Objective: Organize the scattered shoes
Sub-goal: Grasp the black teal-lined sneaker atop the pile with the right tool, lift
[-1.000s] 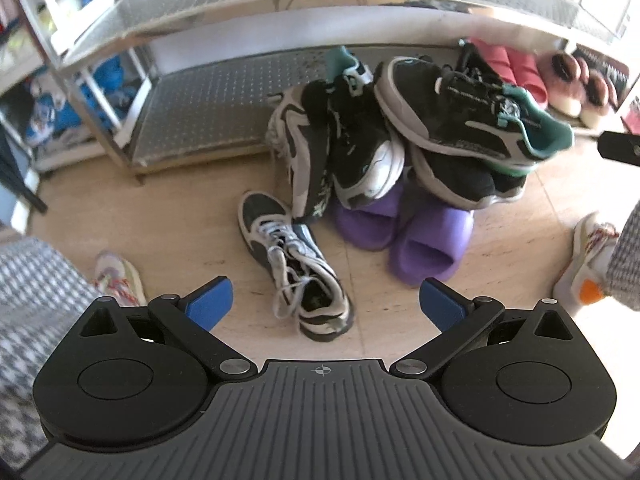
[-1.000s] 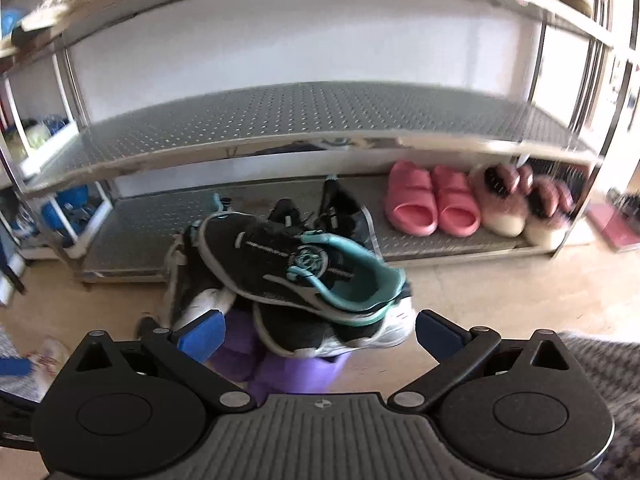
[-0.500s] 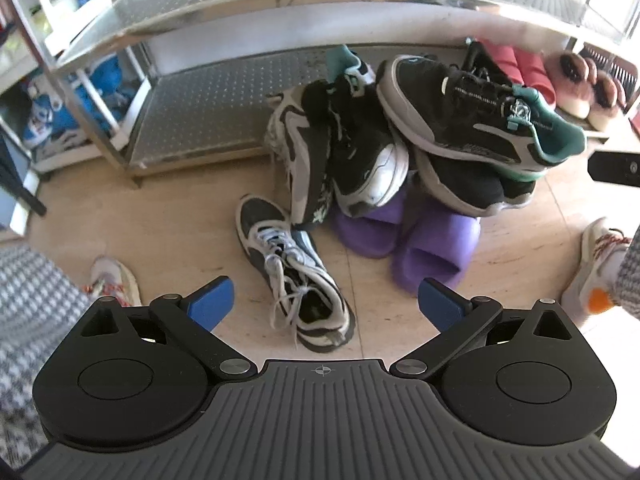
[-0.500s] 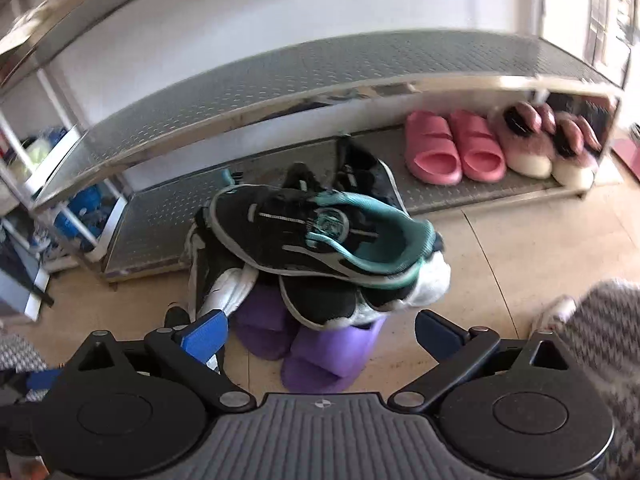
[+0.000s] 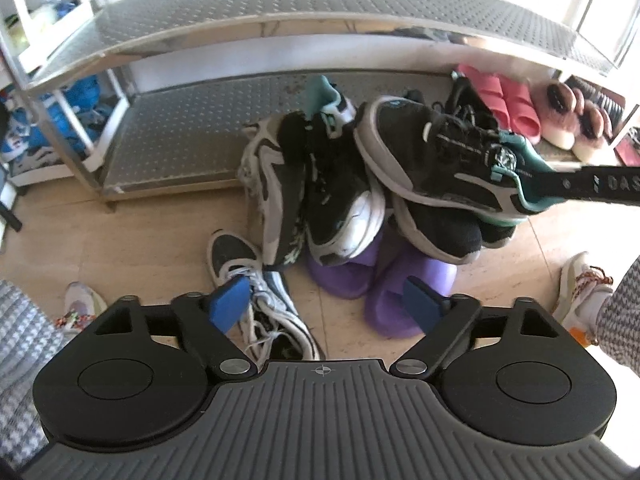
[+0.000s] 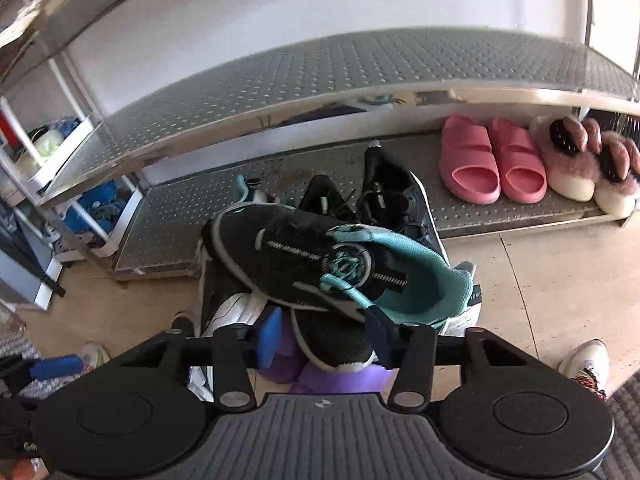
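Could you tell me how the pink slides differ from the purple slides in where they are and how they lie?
The pink slides stand on the rack's bottom shelf; the purple slides lie on the floor in front of it. The pink slides are uncovered, side by side beside the fluffy slippers; the purple slides are half buried under the pile of black sneakers. Both are plain, single-colour pairs with open toes.

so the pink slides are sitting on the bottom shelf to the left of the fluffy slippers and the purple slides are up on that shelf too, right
Not quite. The pink slides do sit on the bottom shelf left of the fluffy slippers, but the purple slides are on the floor, under the sneaker pile, not on the shelf. The left wrist view shows it.
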Demonstrator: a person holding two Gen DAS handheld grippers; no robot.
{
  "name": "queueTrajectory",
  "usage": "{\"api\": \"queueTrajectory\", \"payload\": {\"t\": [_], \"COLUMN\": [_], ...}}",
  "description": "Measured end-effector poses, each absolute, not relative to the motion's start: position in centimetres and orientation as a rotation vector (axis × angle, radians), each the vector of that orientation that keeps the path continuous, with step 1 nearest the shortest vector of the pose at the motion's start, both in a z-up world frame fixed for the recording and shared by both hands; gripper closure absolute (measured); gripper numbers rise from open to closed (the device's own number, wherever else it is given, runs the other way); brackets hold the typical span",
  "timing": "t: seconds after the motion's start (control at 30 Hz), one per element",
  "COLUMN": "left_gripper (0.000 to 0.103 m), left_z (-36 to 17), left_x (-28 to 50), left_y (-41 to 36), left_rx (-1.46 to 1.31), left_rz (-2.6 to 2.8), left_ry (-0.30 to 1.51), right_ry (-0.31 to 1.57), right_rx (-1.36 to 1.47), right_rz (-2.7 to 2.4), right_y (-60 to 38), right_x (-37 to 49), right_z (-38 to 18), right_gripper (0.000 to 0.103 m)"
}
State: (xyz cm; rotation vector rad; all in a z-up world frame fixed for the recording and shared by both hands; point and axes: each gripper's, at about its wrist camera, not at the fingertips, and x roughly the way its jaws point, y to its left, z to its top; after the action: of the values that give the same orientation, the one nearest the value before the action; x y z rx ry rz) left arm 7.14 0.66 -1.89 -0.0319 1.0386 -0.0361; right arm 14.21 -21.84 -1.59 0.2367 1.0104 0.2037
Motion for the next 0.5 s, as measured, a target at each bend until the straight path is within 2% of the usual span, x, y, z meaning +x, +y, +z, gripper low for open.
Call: {"api": "queueTrajectory", "payload": {"t": [0.07,0.17,0.23,0.3,0.47,0.5], "left_gripper": [0.023,0.021,0.017,0.016,0.016,0.016], "left_z": [-2.1,-2.0,-1.9,-2.0,-2.9,-3.0], "left_x": [7.5,8.1,8.4,8.7,9.0,9.0], "left_y": [0.2,-0.4,-0.5,-0.5,-0.6,-0.6], "left_rx": [-0.017,-0.004,-0.025,-0.039,-0.035,-0.027], "left_rz": [-0.042,-0.043,-0.043,-0.039,-0.034,-0.034], "left_ry": [1.035,1.029,1.027,1.031,1.060,1.065], "right_ry": [1.018,1.028,1.035,1.041,1.057,1.060], "right_rx": [0.270,0.320,0.353,0.386,0.470,0.484], "right_rz": [0.198,0.189,0.183,0.177,0.162,0.159], "right_y": [-22.3,-23.0,-23.5,-24.0,-25.1,-25.3], "right_x": [15.1,16.4,17.3,18.2,20.4,20.8], "right_z": [-2.4,-3.7,-4.5,-5.3,-7.4,-7.7], "right_gripper": [0.052,0.041,0.026,0.020,0.017,0.012]}}
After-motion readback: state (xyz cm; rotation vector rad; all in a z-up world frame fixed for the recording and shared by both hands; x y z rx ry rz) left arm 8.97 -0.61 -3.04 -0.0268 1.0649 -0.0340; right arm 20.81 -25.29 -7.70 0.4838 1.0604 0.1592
